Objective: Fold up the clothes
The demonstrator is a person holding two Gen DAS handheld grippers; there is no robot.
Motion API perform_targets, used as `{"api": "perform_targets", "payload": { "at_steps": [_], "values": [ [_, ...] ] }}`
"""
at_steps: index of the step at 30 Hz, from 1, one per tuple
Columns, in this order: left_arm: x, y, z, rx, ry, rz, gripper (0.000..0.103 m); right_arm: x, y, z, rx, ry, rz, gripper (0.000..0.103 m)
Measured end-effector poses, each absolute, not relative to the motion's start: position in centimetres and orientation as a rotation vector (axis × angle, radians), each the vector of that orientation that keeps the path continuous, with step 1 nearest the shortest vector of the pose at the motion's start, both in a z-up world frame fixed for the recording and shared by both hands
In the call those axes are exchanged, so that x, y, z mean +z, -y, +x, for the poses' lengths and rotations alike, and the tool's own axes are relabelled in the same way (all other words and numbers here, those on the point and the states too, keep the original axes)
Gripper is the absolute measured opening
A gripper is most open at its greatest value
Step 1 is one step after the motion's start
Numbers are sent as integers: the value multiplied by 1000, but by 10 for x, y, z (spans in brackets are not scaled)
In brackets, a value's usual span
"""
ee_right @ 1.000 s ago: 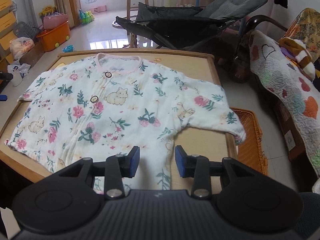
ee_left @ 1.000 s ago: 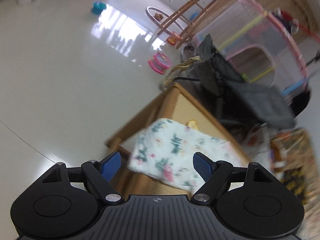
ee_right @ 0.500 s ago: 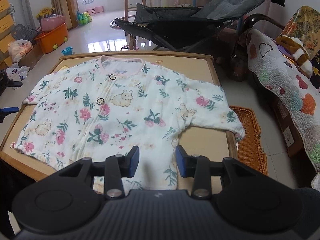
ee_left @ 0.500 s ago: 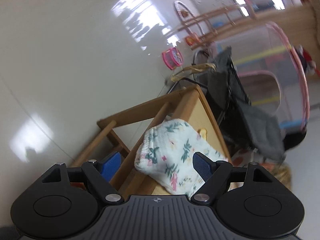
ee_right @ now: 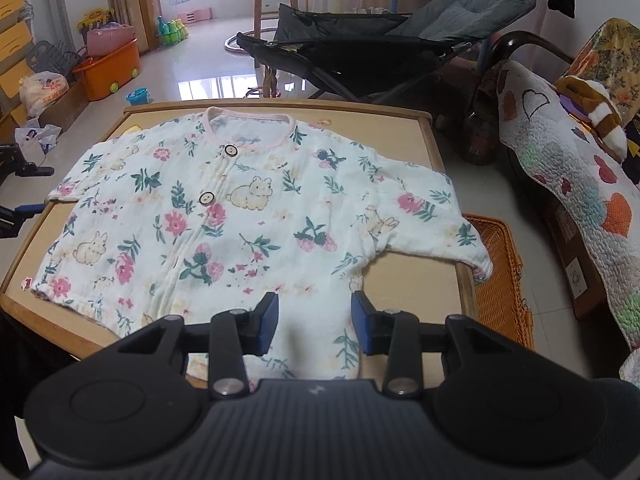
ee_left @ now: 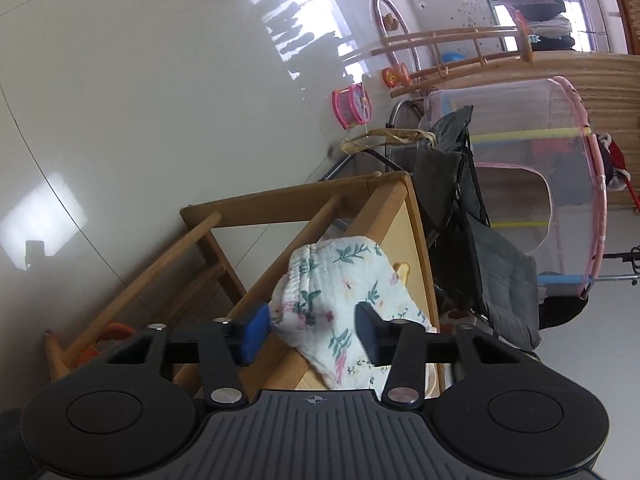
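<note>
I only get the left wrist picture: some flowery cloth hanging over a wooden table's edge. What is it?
Observer: A sleeve of a small floral top, spread flat, buttons up, on the table.
Operator: Where are the other tongs?
Observer: The right tongs straddle its bottom hem; whether they grip, I cannot tell.
Operator: Anything beside the table?
Observer: A wicker basket on the floor.
</note>
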State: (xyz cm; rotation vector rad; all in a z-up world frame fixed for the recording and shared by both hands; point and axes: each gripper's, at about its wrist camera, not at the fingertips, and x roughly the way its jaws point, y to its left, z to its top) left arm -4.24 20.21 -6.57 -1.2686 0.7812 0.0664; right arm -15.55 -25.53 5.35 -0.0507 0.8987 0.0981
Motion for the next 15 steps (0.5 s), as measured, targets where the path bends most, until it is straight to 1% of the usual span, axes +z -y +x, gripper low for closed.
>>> {"api": "perform_targets", "payload": {
  "at_steps": [2, 3, 4, 6, 8, 10, 12, 15],
  "values": [
    [-67, -199, -38, 53, -774, -1279, 41, 54, 255, -156, 97, -899, -53, 39],
    [-68, -198, -36, 48, -772, -1281, 36, 54, 255, -156, 97, -899, -53, 39],
    [-68, -197, -35, 50, -770, -1278, 27, 53, 255, -157, 96, -898, -53, 39],
    [-68, -196, -34, 59, -765, -1278, 22, 53, 254, -157, 95, -898, -54, 39],
    [-66, -196, -36, 51, -756, -1279, 20, 53, 253, -157, 98, -900, -54, 39],
    [-64, -195, -36, 48, -753, -1264, 16, 53, 252, -158, 101, -900, -58, 39],
    [-62, -196, -37, 49, -753, -1246, 15, 53, 252, -158, 105, -901, -62, 39],
    [-59, -197, -42, 54, -744, -1218, 10, 53, 252, -159, 106, -901, -61, 39]
  ]
}}
